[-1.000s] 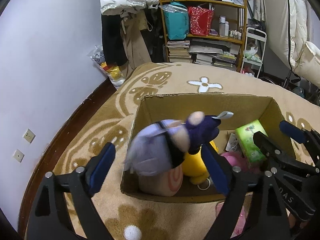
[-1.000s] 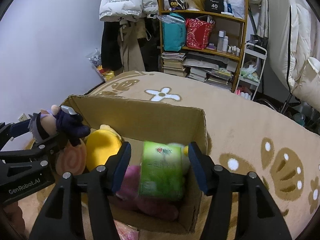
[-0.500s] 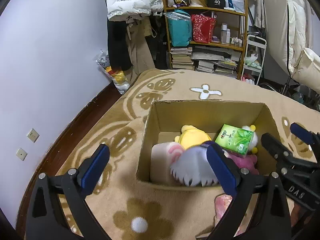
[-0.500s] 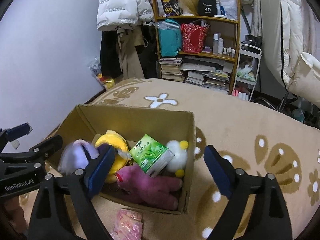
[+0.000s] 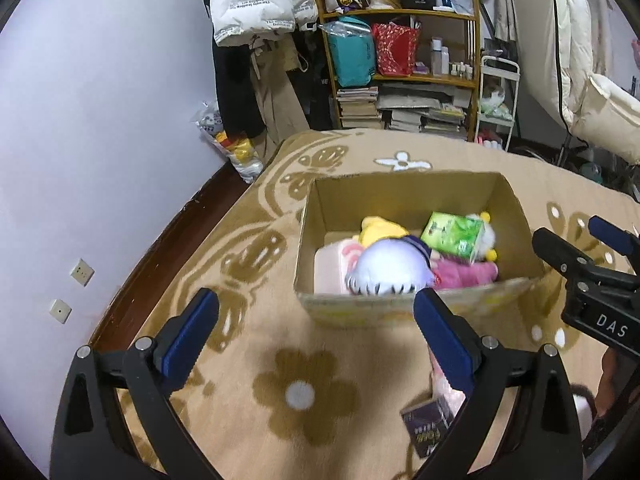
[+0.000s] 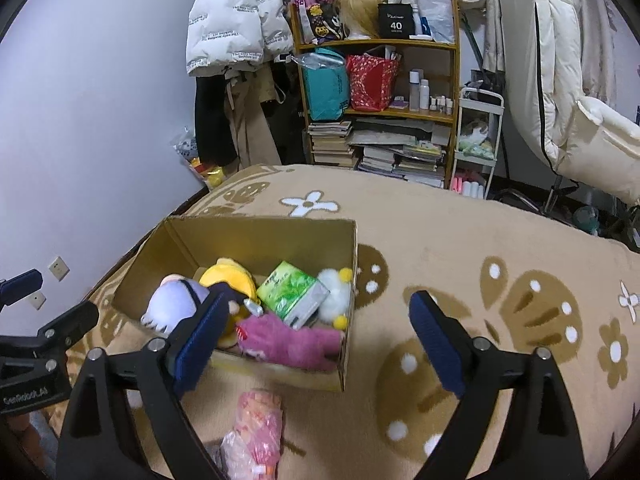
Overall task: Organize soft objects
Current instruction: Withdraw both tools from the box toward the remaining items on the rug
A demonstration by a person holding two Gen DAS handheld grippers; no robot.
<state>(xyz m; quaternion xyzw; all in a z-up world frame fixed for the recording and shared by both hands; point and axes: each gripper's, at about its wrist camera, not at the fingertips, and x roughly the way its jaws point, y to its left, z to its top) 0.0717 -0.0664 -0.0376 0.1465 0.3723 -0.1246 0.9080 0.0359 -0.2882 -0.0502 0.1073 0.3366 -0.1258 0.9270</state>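
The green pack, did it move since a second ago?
Yes. The green pack left the right tongs, whose jaws have just been opening, and now lies inside the box, leaning on the toys.

A lived-in room of a home, likely a bedroom. At the top of the frame a wooden shelf (image 6: 376,80) holds bags, bottles and stacked books (image 6: 332,142), with a white puffer jacket (image 6: 232,24) hung at upper left. A beige flower-patterned carpet (image 6: 460,248) fills the lower frame, and white bedding (image 6: 568,92) hangs at upper right.

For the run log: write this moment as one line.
left gripper: open, empty, jaws just opened | right gripper: open, empty, jaws just opened | doll, green pack: in box | pink pack: on rug
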